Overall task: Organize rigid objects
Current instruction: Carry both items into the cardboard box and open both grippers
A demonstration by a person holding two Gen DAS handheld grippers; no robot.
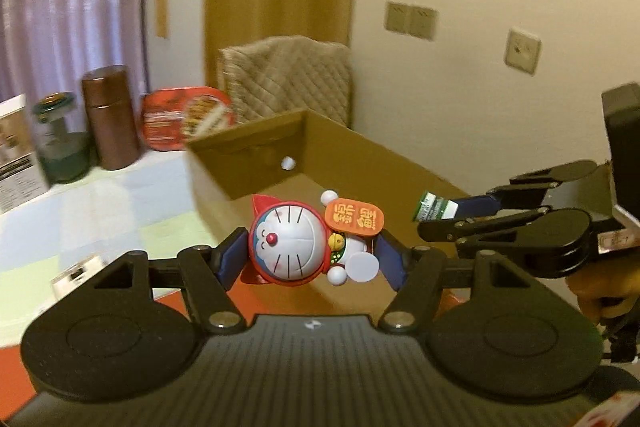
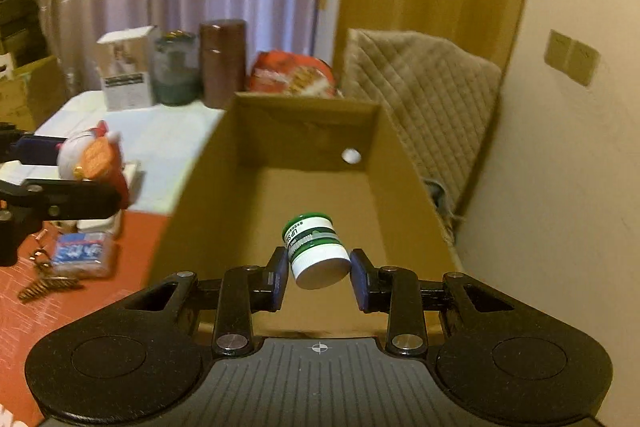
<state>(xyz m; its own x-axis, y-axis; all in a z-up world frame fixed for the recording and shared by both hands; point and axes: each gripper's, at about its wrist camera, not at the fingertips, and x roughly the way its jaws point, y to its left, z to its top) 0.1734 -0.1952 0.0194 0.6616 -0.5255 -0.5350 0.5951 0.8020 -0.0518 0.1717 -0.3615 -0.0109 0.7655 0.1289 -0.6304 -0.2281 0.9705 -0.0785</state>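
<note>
I had the left gripper (image 1: 308,253) clamped on a cat figurine (image 1: 298,247), its fingers pressing the head on one side and the body on the other, carried lying sideways just over the near wall of the cardboard box (image 1: 256,151). The right gripper (image 2: 320,269) was squeezed tight on a small green-and-white jar (image 2: 316,247), held tilted over the open box (image 2: 404,163). The box looked nearly empty; I saw only a small white spot low on its far wall and could not tell whether it was a hole or an object.

To do this step well, I judged I should bring each piece lower, close to the box floor, before letting go, so neither dropped and bounced. The jar, being round, could roll, so I would set it on its flat cap or base. The figurine had thin projecting parts, an orange sign and little white hands, so I would lay it down gently and keep the two grippers from crossing inside the box.

The box stood on a table (image 1: 120,195) with a pale checked cloth and a red mat nearer me. Behind stood a brown canister (image 1: 110,123), a glass jar (image 1: 60,139), a white carton (image 1: 16,155) and a red snack packet (image 1: 184,119). A quilted chair (image 1: 288,79) stood against the cream wall, with curtains beyond.
</note>
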